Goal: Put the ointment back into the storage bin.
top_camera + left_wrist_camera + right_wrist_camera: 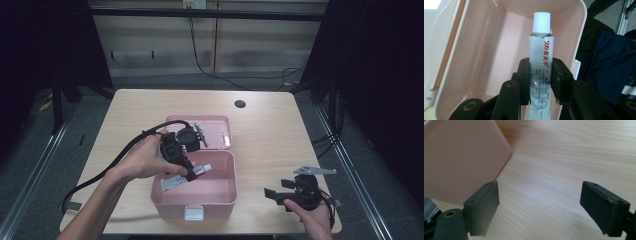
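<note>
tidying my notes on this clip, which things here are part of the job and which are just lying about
In the job:
- ointment tube, clamped in the left hand-held gripper
- pink box, lid open

Lying about:
- right hand-held gripper, open over the table
- cable on the floor behind

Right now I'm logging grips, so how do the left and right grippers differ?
The left gripper is shut on the ointment tube; the right gripper stands open with nothing between its fingers. The left hangs over the open pink box; the right sits beside it, over the bare table. Both are black and hand-held.
</note>
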{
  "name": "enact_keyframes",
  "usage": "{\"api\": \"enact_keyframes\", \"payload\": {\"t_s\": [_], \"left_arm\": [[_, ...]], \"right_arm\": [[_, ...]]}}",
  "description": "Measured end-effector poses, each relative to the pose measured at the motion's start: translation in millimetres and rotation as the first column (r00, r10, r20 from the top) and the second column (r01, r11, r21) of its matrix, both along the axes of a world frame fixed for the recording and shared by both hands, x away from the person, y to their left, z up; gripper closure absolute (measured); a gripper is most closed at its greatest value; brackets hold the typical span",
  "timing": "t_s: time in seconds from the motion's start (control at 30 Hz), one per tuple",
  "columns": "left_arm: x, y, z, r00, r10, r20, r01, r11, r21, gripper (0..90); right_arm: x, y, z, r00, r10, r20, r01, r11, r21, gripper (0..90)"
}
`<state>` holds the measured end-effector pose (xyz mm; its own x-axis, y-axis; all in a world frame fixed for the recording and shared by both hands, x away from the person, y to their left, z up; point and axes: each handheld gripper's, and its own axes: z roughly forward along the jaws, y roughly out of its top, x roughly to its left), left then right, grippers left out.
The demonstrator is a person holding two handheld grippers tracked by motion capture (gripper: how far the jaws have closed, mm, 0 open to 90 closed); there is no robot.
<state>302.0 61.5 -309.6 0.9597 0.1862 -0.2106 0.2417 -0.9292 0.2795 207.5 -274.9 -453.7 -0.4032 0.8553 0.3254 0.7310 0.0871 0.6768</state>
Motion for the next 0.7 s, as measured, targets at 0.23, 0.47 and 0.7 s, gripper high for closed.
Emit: {"api": "enact_keyframes", "payload": {"t_s": [0.23,0.47,0.7], "left_arm": [[-1.2,-9.6,-9.6,1.0,-0.009,0.002,0.009,0.9999,-0.005,70.9],[-2.7,-16.5,-22.4,0.9996,-0.029,-0.006,0.029,0.9994,0.019,70.9],[-2.3,-19.6,-34.4,0.9989,-0.04,-0.023,0.041,0.9987,0.03,70.9]], "right_arm": [[-0.3,0.0,0.0,1.0,-0.001,-0.001,0.001,1.0,0.001,15.7],[-0.1,-0.1,-0.1,1.0,-0.002,-0.002,0.002,1.0,0.001,15.6],[-0.3,-0.2,-0.1,1.0,-0.002,-0.002,0.002,1.0,0.001,15.6]]}}
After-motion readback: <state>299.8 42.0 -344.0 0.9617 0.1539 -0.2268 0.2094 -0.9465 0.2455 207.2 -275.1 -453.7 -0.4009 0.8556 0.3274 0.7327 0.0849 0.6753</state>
